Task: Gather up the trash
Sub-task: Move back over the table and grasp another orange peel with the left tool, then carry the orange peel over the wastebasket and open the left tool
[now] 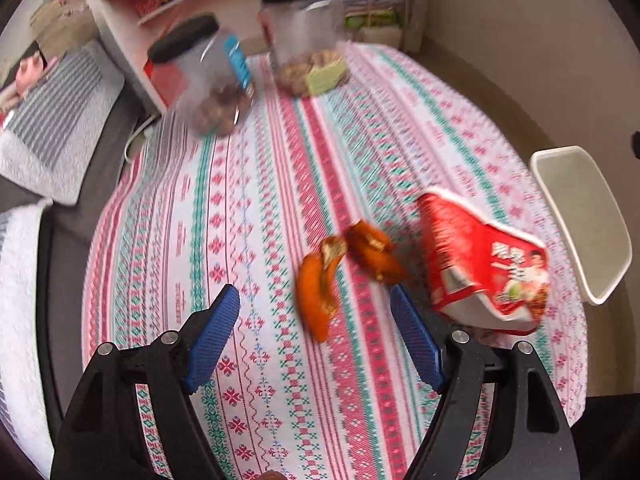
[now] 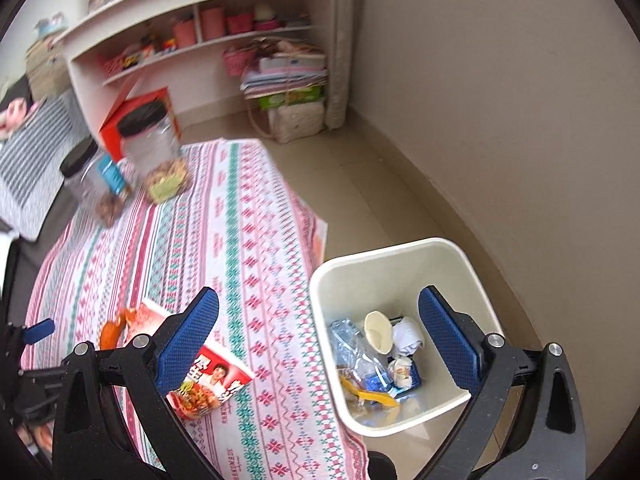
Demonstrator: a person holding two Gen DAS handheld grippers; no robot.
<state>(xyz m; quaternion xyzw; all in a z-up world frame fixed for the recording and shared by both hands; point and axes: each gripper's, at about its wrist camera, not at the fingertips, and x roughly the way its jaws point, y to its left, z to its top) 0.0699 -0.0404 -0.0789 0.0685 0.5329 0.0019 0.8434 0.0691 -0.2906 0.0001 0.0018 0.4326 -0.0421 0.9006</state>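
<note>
Two orange peels [image 1: 320, 284] [image 1: 372, 252] lie on the patterned tablecloth [image 1: 248, 216]. A crushed red noodle cup [image 1: 480, 260] lies on its side just right of them. My left gripper [image 1: 315, 292] hangs open over the nearer peel, its blue pads on either side and not touching it. My right gripper [image 2: 319, 293] is open and empty above the table edge and the white trash bin [image 2: 440, 264]. The bin holds a crumpled plastic bottle [image 2: 356, 352], a paper cup [image 2: 378, 332], tissue and a yellow peel. The noodle cup [image 2: 212, 380] and one peel [image 2: 114, 330] also show in the right wrist view.
Two clear jars with black lids [image 1: 208, 80] [image 1: 304, 40] stand at the table's far end. The bin [image 1: 580, 216] sits on the floor off the table's right edge, near the wall. White shelves [image 2: 200, 40] and a red box [image 2: 136, 112] are behind; a striped cushion [image 1: 52, 120] lies left.
</note>
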